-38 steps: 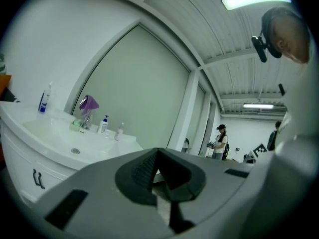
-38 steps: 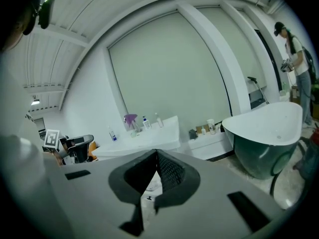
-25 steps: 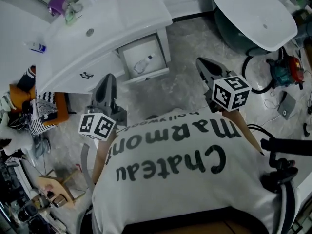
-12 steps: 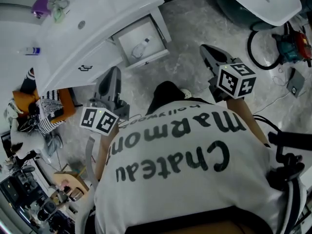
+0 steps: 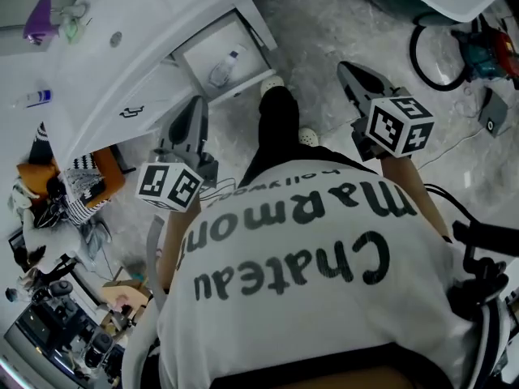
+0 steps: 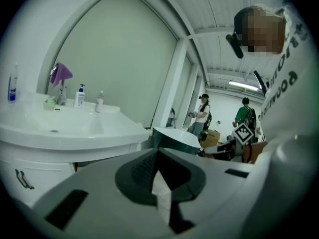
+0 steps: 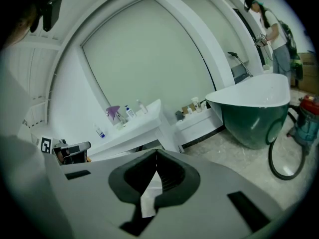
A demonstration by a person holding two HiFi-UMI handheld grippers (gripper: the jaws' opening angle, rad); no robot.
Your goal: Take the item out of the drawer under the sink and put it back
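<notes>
With the fingers (image 6: pixel 137 171) of left gripper (image 5: pixel 193 110) and right gripper (image 5: pixel 350 73) closed on nothing, one should open before reaching into the drawer (image 5: pixel 197 55) for the bottle (image 5: pixel 221 70).

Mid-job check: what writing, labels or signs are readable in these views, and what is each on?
"Chateau Marmont": big black letters on the person's white shirt, upside down in the head view.
"hollywood": small print on the same shirt.
Bottle in the drawer: label too small to read.
Small bottle on the sink top: too small to read.
Marker cubes: black-and-white squares only, no letters.
</notes>
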